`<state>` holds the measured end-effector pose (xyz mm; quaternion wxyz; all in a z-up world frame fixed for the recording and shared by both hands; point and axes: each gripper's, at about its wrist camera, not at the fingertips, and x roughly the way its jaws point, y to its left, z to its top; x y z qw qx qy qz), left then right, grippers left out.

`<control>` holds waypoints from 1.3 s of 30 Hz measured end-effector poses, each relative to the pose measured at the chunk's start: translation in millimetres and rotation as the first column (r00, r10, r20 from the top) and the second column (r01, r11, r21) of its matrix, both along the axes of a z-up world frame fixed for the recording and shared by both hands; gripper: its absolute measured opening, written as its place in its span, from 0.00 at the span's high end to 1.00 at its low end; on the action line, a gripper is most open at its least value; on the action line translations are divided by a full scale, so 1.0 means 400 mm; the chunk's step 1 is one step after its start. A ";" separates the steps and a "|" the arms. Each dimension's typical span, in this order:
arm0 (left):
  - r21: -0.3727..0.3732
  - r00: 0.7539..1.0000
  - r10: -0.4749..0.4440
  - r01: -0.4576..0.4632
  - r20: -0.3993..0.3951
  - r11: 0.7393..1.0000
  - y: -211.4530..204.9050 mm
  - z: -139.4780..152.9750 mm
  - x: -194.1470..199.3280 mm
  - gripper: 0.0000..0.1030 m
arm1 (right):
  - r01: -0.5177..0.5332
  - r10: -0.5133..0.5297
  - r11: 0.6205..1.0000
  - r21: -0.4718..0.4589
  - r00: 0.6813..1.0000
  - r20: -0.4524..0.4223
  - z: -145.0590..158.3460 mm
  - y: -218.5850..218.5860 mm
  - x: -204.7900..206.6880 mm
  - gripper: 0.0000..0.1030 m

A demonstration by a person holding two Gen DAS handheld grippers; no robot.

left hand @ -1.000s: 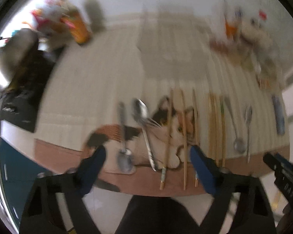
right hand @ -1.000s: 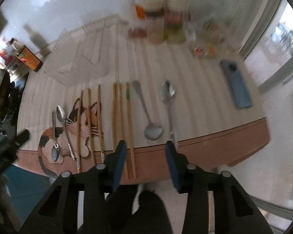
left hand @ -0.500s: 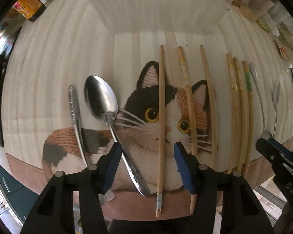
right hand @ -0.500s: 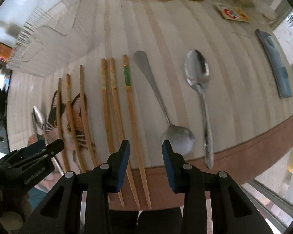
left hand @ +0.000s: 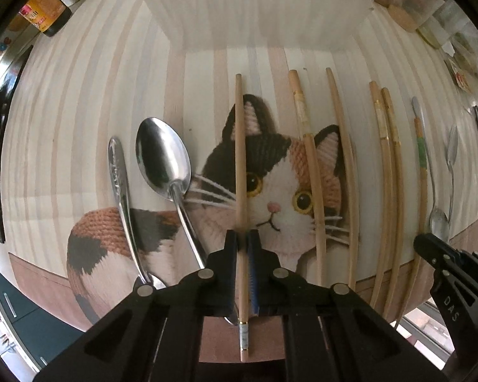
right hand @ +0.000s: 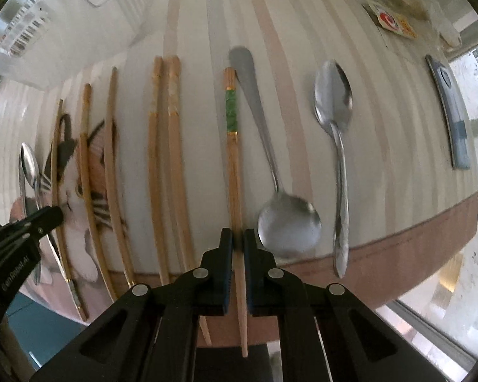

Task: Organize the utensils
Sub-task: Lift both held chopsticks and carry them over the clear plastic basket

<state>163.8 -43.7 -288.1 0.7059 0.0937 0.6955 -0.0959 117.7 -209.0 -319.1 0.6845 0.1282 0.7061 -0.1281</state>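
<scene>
Left wrist: tongs (left hand: 242, 238) on chopstick (left hand: 240, 159)

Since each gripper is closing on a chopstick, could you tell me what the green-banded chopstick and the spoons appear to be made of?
The green-banded chopstick looks like pale wood or bamboo: matte and tan, with a glossy, marbled green inlay between thin gold rings. The spoons look like polished steel; their bowls show mirror-like reflections. I cannot confirm either from looks alone.

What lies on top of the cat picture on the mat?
On the cat picture lie three chopsticks: one over the left eye, pinched by the left tongs, two more over the right ear. Two spoons cross its back. The black arms hide its lower body.
</scene>
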 end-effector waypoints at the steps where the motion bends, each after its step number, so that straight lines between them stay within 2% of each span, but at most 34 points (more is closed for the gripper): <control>1: 0.002 1.000 -0.001 0.001 0.001 1.000 0.002 0.000 -0.004 0.96 | 0.001 -0.001 1.000 0.000 1.000 -0.001 -0.001 0.001 -0.005 0.93; 8: 0.001 1.000 -0.018 0.018 -0.008 1.000 0.004 -0.012 -0.020 0.95 | -0.018 0.017 1.000 -0.024 0.999 -0.051 -0.002 0.008 0.010 0.92; 13: 0.003 1.000 -0.015 0.015 -0.009 1.000 -0.003 -0.020 -0.006 0.95 | -0.048 0.045 0.998 -0.033 0.996 -0.078 -0.031 0.022 0.090 0.92; 21: 0.019 1.000 -0.008 0.008 0.003 1.000 -0.011 -0.006 0.007 0.96 | -0.046 0.043 0.998 -0.046 0.997 -0.067 -0.026 0.040 0.108 0.93; 24: 0.016 0.999 -0.009 0.008 0.049 1.000 -0.017 0.038 -0.008 0.96 | -0.046 0.045 0.998 -0.031 0.999 -0.025 0.011 0.049 0.092 0.93; 30: -0.027 0.991 0.018 -0.014 0.135 1.000 -0.017 0.152 -0.034 0.96 | -0.048 0.049 0.999 -0.018 0.994 0.099 0.133 0.064 0.063 0.93; 35: -0.072 0.971 0.049 -0.033 0.232 0.997 -0.023 0.283 -0.036 0.96 | -0.065 0.064 0.998 0.001 0.980 0.189 0.245 0.043 0.047 0.93; 39: -0.114 0.952 0.074 -0.041 0.296 0.993 -0.037 0.379 -0.017 0.96 | -0.074 0.068 0.997 0.016 0.965 0.255 0.329 -0.002 0.079 0.93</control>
